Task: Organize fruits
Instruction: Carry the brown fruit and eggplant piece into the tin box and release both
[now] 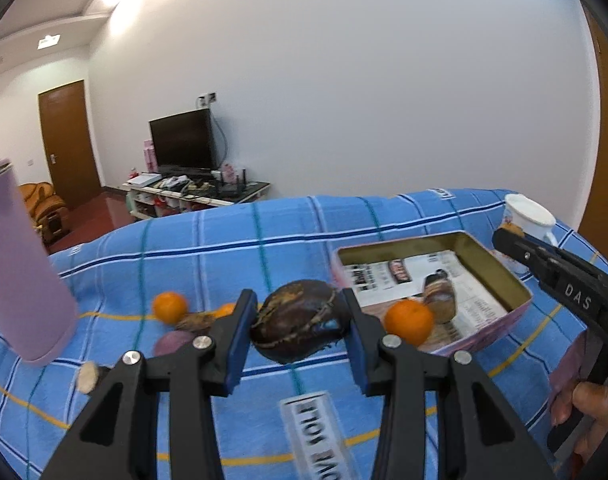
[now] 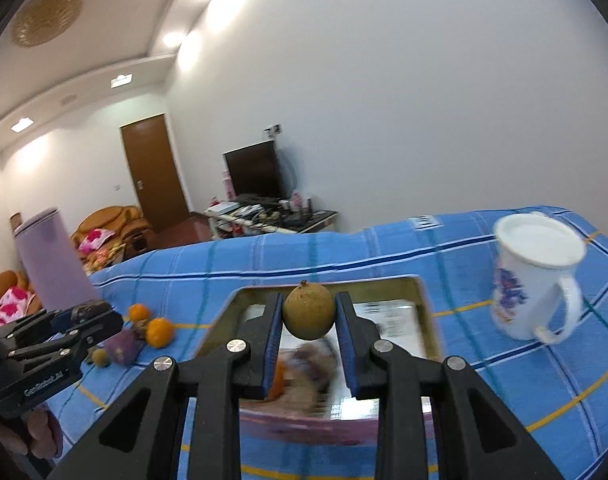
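My left gripper [image 1: 300, 320] is shut on a dark brown wrinkled fruit [image 1: 300, 326], held above the blue checked cloth [image 1: 224, 256], left of the tin box [image 1: 499, 276]. The box is lined with newspaper and holds an orange [image 1: 408, 321] and a brown fruit [image 1: 439, 298]. My right gripper [image 2: 308, 316] is shut on a small round tan fruit [image 2: 308, 311], held above the tin box [image 2: 421, 292]. Two oranges [image 2: 160, 332] [image 2: 138, 313], a purple fruit [image 2: 122, 346] and a small tan fruit [image 2: 100, 357] lie on the cloth to the left.
A lilac cylinder [image 1: 20, 264] stands at the left of the table. A white mug [image 2: 535, 276] stands to the right of the box. A white label strip [image 1: 315, 436] lies on the cloth near me. A TV and a door are behind the table.
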Available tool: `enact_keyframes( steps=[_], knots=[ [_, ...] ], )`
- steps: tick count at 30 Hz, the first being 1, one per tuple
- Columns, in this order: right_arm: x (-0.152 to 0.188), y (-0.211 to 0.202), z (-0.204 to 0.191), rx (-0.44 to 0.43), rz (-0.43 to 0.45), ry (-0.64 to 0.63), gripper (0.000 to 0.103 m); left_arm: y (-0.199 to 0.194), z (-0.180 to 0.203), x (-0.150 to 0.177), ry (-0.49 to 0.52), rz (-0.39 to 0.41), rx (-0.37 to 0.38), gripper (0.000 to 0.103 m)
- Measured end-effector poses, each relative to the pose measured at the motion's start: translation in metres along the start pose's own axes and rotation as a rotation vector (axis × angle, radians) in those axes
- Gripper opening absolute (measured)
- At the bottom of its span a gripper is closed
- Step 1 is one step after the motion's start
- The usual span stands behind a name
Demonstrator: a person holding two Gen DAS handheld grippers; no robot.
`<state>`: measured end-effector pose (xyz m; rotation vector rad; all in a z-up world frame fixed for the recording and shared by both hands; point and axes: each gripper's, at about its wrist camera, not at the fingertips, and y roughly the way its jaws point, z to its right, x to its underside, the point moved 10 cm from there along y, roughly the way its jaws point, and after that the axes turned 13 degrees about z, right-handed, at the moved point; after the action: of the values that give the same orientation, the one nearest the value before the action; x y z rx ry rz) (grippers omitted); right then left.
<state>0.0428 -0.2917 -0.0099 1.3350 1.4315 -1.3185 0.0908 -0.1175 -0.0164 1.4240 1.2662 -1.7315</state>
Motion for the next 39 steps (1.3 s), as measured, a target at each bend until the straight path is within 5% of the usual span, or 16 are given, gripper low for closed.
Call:
enact_keyframes(
  steps=[10,29,39],
  knots=[
    [-0.005,0.002,0.059,0.077,-0.018,0.049,0.028,0.038,0.05,-0.004,0.022,-0.027,0.054,0.044],
    [0.034,0.032,0.053,0.072,-0.199,0.014,0.028,0.11,0.09,0.014,0.069,-0.177,0.02,0.044],
    [0.041,0.037,0.05,0.052,-0.238,0.021,0.028,0.115,0.096,0.026,0.108,-0.227,-0.011,0.044]
  ],
)
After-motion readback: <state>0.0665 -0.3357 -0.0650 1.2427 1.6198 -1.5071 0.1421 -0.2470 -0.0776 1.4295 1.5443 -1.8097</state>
